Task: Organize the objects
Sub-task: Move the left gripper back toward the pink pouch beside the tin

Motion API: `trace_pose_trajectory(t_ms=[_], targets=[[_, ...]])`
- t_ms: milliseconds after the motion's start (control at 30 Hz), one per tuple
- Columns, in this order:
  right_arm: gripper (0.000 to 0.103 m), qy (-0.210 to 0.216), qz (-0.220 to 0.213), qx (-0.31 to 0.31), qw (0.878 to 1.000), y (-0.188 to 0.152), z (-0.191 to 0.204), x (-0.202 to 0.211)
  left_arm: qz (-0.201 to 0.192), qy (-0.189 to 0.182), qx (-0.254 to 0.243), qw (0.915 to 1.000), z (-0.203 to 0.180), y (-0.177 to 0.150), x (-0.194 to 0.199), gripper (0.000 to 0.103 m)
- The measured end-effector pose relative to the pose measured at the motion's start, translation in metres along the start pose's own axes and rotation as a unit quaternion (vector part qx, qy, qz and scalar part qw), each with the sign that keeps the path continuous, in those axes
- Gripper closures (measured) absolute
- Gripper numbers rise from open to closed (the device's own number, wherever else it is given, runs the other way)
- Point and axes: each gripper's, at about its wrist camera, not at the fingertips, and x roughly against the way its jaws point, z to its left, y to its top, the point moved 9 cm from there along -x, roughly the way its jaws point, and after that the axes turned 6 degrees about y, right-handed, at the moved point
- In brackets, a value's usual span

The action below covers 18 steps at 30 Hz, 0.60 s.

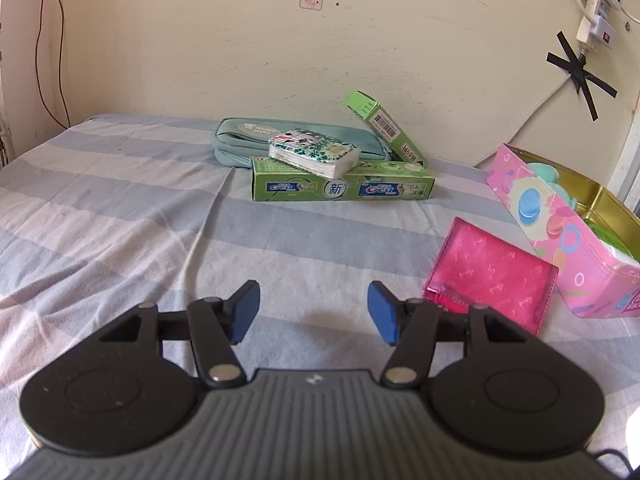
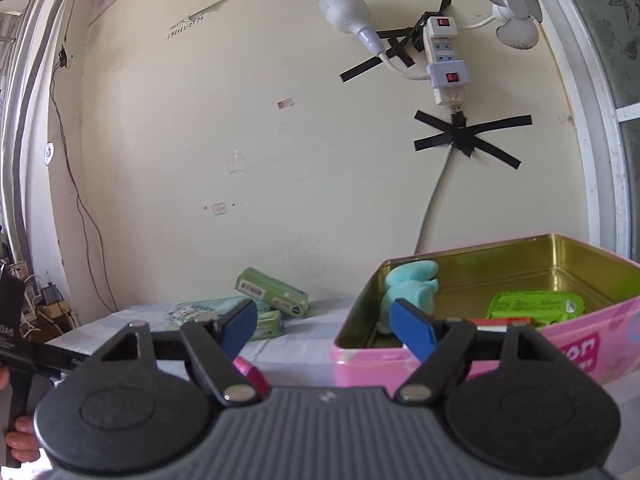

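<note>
My left gripper [image 1: 313,307] hangs open over the striped bedsheet [image 1: 120,216] with nothing between its blue pads. Ahead lie a green toothpaste box [image 1: 342,186] with a tissue pack [image 1: 314,154] on it, a teal pencil pouch [image 1: 248,136] behind, and a second green box [image 1: 386,128] leaning on the wall. A pink wallet [image 1: 494,276] lies right of the gripper, beside a pink tin [image 1: 560,236]. My right gripper [image 2: 324,326] is open and empty before the pink tin [image 2: 400,354], which holds a teal plush [image 2: 412,284] and a green packet [image 2: 536,306].
The wall [image 1: 280,60] stands close behind the bed. A taped power strip [image 2: 444,60] with a cable, a bulb [image 2: 346,12] and a small fan [image 2: 516,12] hang on it above the tin. A person's fingers [image 2: 20,436] show at the left edge, holding the other gripper.
</note>
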Motion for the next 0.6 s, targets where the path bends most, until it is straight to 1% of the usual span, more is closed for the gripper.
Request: trace_pose_trajectory(t_ms=[133, 233, 333, 533, 600], targets=[[0.026, 0.011, 0.032, 0.018, 0.999, -0.017, 0.028, -0.009, -0.009, 0.003, -0.002, 1.0, 0.004, -0.001, 0.006, 0.041], [0.026, 0.013, 0.049, 0.023, 0.998, -0.027, 0.039, -0.015, -0.015, -0.001, -0.004, 0.9999, 0.005, -0.002, 0.01, 0.04], [0.027, 0.011, 0.065, 0.014, 0.998, -0.034, 0.04, -0.02, -0.017, 0.001, -0.01, 0.9998, 0.005, -0.002, 0.011, 0.04], [0.027, 0.013, 0.079, -0.01, 0.997, -0.038, 0.037, -0.021, -0.018, 0.001, -0.007, 0.9998, 0.004, -0.004, 0.012, 0.04], [0.029, 0.014, 0.086, -0.018, 0.996, -0.041, 0.036, -0.023, -0.017, 0.002, -0.009, 0.9998, 0.004, -0.005, 0.011, 0.04]])
